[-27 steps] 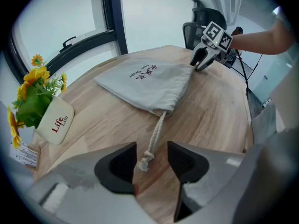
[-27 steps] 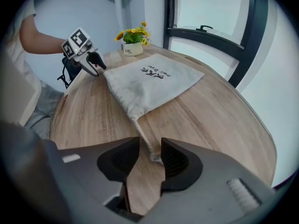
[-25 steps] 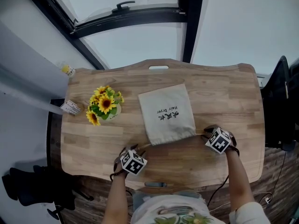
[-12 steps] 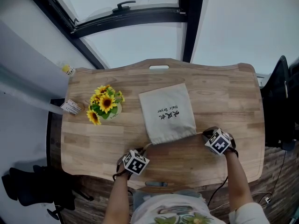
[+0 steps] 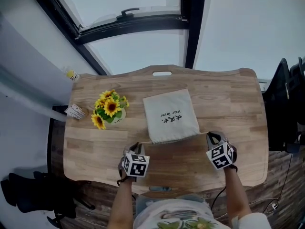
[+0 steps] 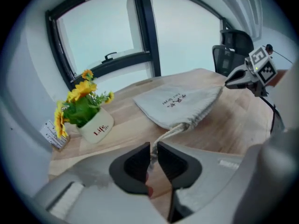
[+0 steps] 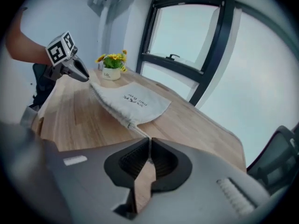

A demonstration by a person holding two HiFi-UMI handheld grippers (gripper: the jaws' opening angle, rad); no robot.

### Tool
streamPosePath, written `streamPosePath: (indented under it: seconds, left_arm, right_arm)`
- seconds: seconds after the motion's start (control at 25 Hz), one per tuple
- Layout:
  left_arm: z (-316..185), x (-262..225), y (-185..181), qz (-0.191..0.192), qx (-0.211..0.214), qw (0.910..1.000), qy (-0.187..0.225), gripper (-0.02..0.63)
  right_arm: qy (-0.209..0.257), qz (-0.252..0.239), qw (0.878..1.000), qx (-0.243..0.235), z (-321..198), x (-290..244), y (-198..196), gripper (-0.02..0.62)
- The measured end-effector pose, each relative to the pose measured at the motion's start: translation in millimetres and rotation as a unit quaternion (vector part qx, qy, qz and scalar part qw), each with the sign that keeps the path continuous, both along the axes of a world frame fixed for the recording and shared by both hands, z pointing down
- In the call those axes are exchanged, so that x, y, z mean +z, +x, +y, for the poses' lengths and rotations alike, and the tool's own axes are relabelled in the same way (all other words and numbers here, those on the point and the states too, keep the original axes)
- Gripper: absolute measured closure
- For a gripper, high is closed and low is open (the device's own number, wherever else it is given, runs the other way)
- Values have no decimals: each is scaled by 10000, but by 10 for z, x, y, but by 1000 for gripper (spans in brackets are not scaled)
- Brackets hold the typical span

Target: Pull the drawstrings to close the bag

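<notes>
**Both claws closed on the drawstrings at the mouth of the bag**

The left claw (image 6: 153, 149) has just been closing. Its narrow jaws now pinch the left drawstring (image 6: 172, 131). This cord runs from the pads straight to the gathered near-left corner of the bag (image 5: 170, 116). The right claw (image 7: 149, 143) has likewise just been closing and grips the right drawstring (image 7: 138, 129), a thin cord leading to the bag's near-right corner. In the head view the two claws sit just off the bag's mouth, one at either end. The mouth edge lies between them and faces the person.

The bag lies flat near the middle of the bench (image 5: 233, 99). It is pale cloth with dark print on its upper face, and its closed end points toward the window.

Left of the bag, and apart from it, stands a white pot of sunflowers (image 5: 110, 112). A small printed card (image 5: 75, 111) lies beyond the pot at the bench's left edge. A small yellow-topped object (image 5: 72, 75) sits at the far-left corner. All three are well apart from both cords.

The bench is of light wooden planks, with a curved far edge and a slot handle (image 5: 162, 73) cut into it. Behind it stands a dark-framed window (image 5: 190, 23) with a latch handle (image 5: 128, 12). A black chair (image 5: 286, 99) stands at the right.
</notes>
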State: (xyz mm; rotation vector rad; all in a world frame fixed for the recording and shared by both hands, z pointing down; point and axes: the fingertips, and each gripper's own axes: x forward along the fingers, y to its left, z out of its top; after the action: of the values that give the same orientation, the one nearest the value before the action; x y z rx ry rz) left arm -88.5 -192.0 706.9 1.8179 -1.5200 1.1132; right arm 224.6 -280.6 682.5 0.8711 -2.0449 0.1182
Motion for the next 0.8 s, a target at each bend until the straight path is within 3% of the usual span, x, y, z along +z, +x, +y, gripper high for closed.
streamPosePath:
  seconds: [0.2, 0.44, 0.6, 0.8]
  left_arm:
    - [-199, -491, -148, 40, -333, 9963, 791, 545]
    - [-395, -1177, -292, 114, -603, 9848, 1626, 546]
    - [-475, -1667, -395, 206, -739, 9722, 2210, 546]
    - [-510, -2296, -524, 527, -961, 9530, 2826, 546]
  right_arm:
    - [944, -248, 9942, 460, -86, -563, -102, 575]
    - [1872, -407, 9776, 871, -147, -1290, -183, 575]
    - [2430, -446, 9615, 1202, -119, -1746, -236, 575]
    - [2779, -764, 9448, 1556, -48, -2198, -335, 577]
